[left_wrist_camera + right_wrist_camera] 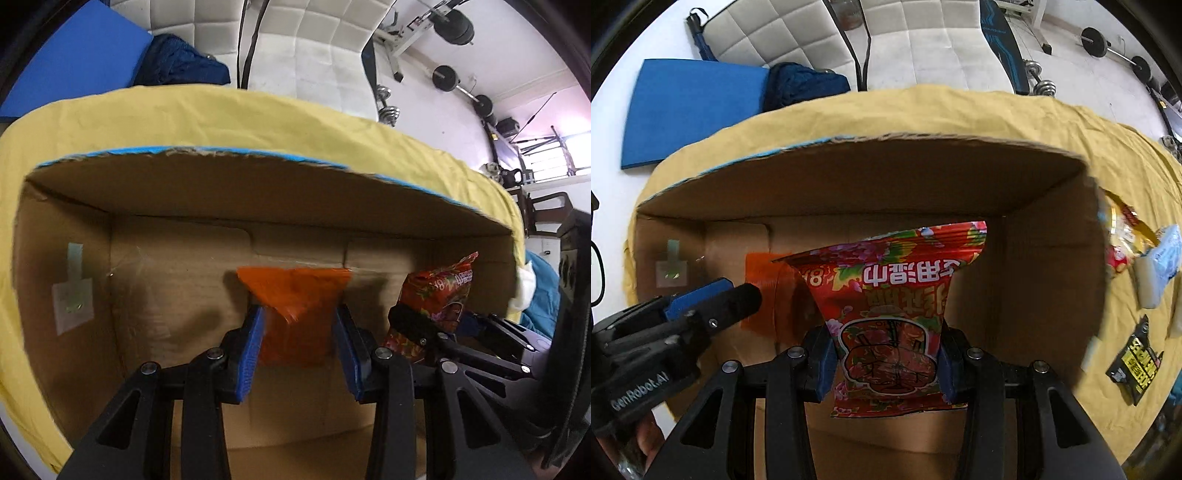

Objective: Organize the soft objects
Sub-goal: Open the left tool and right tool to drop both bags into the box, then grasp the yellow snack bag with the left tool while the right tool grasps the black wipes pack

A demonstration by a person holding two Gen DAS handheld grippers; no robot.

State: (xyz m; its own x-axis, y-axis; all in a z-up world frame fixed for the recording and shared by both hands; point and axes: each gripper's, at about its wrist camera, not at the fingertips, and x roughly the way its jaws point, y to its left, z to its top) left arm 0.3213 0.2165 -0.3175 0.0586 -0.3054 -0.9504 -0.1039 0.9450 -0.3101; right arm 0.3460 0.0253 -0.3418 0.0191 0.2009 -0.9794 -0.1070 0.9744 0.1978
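Note:
My left gripper (299, 332) is shut on an orange soft packet (295, 299) and holds it inside an open cardboard box (177, 206). My right gripper (884, 365) is shut on a red flowery snack bag (890, 295) and holds it inside the same box (1034, 258), to the right of the left one. The red bag also shows at the right of the left wrist view (436, 295). The left gripper (713, 299) and the orange packet (761, 269) show at the left of the right wrist view.
The box stands on a yellow cloth (960, 110). To its right on the cloth lie a yellow-red packet (1126, 236), a white-blue packet (1160, 269) and a black-yellow packet (1137, 365). A blue mat (690, 107) and weights (447, 77) lie beyond.

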